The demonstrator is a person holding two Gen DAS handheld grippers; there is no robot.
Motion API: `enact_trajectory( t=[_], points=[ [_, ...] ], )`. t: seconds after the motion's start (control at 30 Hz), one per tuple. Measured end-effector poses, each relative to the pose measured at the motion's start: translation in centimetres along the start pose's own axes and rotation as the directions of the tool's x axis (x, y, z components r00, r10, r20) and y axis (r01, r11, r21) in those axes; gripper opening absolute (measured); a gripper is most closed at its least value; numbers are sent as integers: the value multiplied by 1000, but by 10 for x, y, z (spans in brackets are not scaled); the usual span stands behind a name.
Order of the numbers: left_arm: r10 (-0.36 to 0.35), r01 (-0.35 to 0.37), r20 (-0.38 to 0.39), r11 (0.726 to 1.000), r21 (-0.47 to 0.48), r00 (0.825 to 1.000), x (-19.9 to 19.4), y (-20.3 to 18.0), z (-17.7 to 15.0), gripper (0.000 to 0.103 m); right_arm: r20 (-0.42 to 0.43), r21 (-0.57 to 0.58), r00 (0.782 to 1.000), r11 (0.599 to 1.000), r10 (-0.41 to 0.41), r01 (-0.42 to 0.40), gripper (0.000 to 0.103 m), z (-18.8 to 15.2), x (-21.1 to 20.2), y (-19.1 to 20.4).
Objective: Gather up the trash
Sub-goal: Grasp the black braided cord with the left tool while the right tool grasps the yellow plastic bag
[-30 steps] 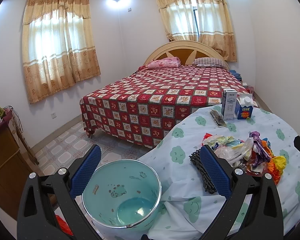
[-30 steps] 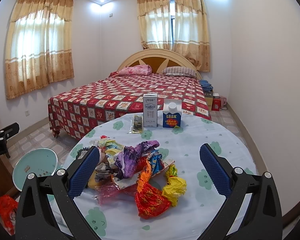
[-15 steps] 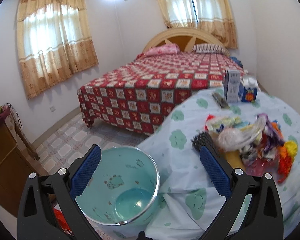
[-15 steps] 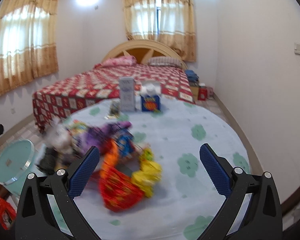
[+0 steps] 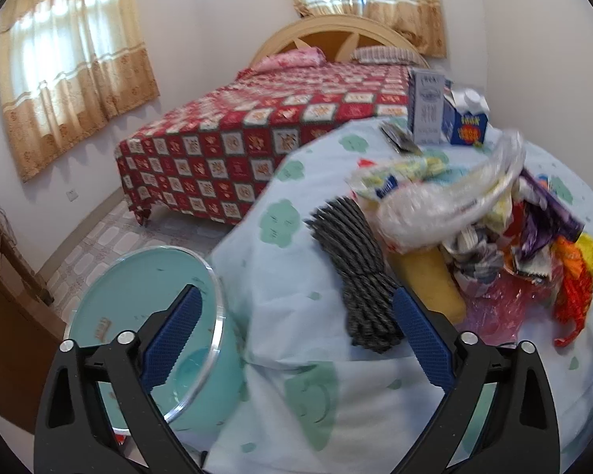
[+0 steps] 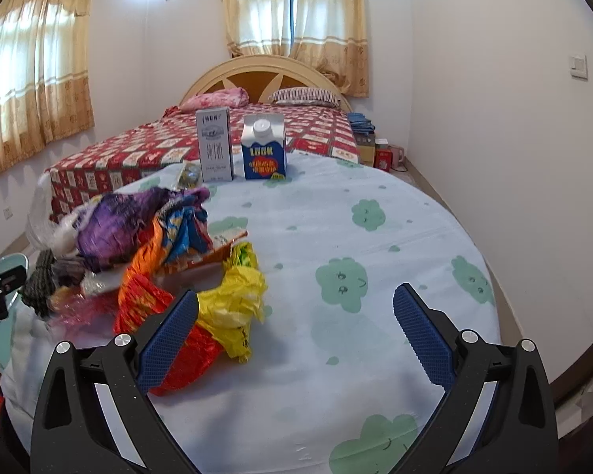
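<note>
Two grippers agape, rope bundle (image 5: 359, 272) lengthwise (angled leftward), bin (image 5: 146, 316) upright

white-walled bedroom, red quilted bed (image 6: 201, 150), curtained windows (image 6: 292, 4), tiled floor (image 5: 110, 233).

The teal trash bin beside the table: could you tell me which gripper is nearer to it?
Left. The left gripper hangs open right over the teal trash bin, one finger across its rim. The right gripper, also open, is over the table, the wrapper pile between.
</note>
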State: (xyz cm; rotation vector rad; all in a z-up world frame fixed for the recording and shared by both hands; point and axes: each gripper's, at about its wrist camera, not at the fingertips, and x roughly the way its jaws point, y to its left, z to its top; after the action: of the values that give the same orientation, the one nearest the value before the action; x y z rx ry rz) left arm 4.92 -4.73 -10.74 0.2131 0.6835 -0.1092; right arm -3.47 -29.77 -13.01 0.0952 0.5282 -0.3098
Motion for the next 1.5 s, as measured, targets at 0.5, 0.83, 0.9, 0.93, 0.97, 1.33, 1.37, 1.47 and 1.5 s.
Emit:
enact_trajectory(
  t=[0.5,0.83,0.9,0.93,0.97,1.33,1.37,1.47,1.5],
  points=[
    [-129,129,-14,990,64,992,-3,-12,2,1,-24,31,999,999,29,-28,90,3,6,-9],
    [-131,130,9,988,83,991,-22,4,2,1,-176,42,962,978,209,-204,32,6,36,4],
    [-126,125,12,989,83,992,-24,7,2,1,-218,74,937,962,273,-263,21,3,41,4],
    [-122,120,15,989,84,992,-25,8,3,1,-212,68,938,962,273,-265,17,2,39,4],
    [-120,118,17,990,82,993,-27,10,3,1,-206,61,940,962,272,-265,15,3,37,4],
    [-97,91,82,993,76,992,-56,29,13,1,-106,92,972,975,209,-200,8,25,14,-25],
    [-92,86,87,993,76,992,-58,32,13,1,-85,93,975,976,203,-195,8,29,9,-27],
    [-74,67,96,995,75,993,-62,41,14,1,-28,75,979,977,202,-199,8,41,-7,-25],
    [-65,58,99,996,75,993,-63,44,14,1,-12,68,979,977,205,-204,8,45,-11,-23]
  ],
)
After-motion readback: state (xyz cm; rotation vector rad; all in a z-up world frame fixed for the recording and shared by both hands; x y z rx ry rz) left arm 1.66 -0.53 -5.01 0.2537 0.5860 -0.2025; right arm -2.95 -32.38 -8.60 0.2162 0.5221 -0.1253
